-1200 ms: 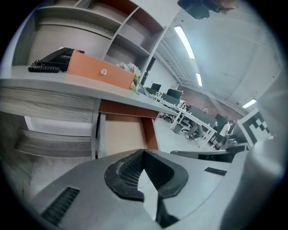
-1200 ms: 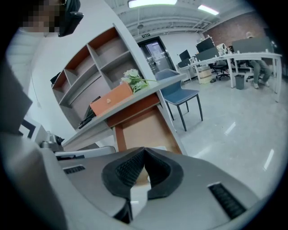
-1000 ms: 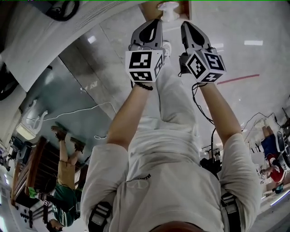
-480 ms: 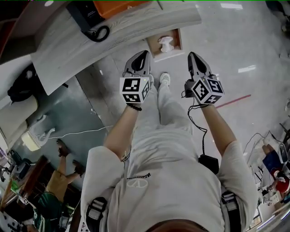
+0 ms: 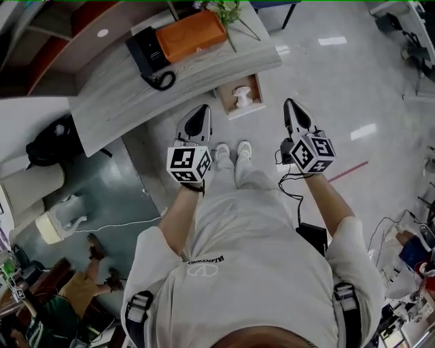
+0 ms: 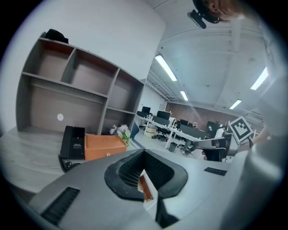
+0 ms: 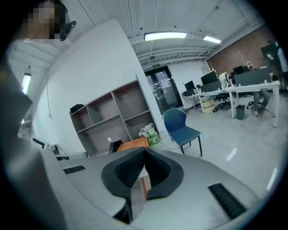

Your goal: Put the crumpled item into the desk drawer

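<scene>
In the head view a white crumpled item (image 5: 242, 96) lies inside the open wooden drawer (image 5: 257, 102) below the front edge of the grey desk (image 5: 122, 95). My left gripper (image 5: 202, 109) is held out in front of the person, just left of the drawer and above it. My right gripper (image 5: 291, 104) is level with it, to the drawer's right. Both are shut with nothing between the jaws. In the left gripper view the left gripper (image 6: 144, 151) points over the desk. The right gripper (image 7: 144, 150) in its own view faces the shelf unit.
On the desk stand an orange box (image 5: 190, 35), a black phone (image 5: 148, 53) with a coiled cord, and flowers (image 5: 224, 9). A blue chair (image 7: 180, 127) stands to the right. A black bag (image 5: 46, 141) lies on the floor at left. The person's feet (image 5: 233, 151) are just before the drawer.
Both grippers have come up and back from the drawer, side by side and still shut. The desk top and the whole drawer have come into the head view.
</scene>
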### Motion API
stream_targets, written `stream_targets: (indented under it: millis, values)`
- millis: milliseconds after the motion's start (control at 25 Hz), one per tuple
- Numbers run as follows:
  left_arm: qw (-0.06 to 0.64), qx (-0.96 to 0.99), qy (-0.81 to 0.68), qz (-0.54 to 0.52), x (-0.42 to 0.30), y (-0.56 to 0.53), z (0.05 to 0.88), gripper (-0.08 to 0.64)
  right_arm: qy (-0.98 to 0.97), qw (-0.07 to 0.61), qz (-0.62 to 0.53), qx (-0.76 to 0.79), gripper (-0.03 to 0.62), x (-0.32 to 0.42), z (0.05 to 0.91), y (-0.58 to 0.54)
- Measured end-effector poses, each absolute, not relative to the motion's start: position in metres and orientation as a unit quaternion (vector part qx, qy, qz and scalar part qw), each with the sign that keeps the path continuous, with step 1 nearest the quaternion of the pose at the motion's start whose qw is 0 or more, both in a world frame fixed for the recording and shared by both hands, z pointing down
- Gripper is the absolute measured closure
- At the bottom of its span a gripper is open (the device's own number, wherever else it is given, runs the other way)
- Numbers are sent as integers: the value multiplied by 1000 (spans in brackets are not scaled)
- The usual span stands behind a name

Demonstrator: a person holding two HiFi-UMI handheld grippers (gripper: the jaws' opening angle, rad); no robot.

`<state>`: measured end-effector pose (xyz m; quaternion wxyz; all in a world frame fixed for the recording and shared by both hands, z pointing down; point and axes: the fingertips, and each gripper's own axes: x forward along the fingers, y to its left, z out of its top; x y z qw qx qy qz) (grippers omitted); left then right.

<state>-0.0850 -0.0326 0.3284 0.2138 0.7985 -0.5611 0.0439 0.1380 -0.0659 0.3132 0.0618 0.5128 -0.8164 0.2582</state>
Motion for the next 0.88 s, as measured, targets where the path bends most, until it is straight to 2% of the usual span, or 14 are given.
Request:
stream_targets:
  millis: [120, 480, 880]
  values:
    - [195, 798, -568, 39, -95, -26, 303, 561, -822, 65, 241, 512, 592, 149, 289, -55]
    - [133, 780, -611, 16, -127, -22, 241, 561, -816, 2, 200, 542, 592, 187, 217, -50]
    - [55, 765, -642, 5, -148, -12, 181, 561, -804, -32, 165, 570, 594, 226, 170, -37]
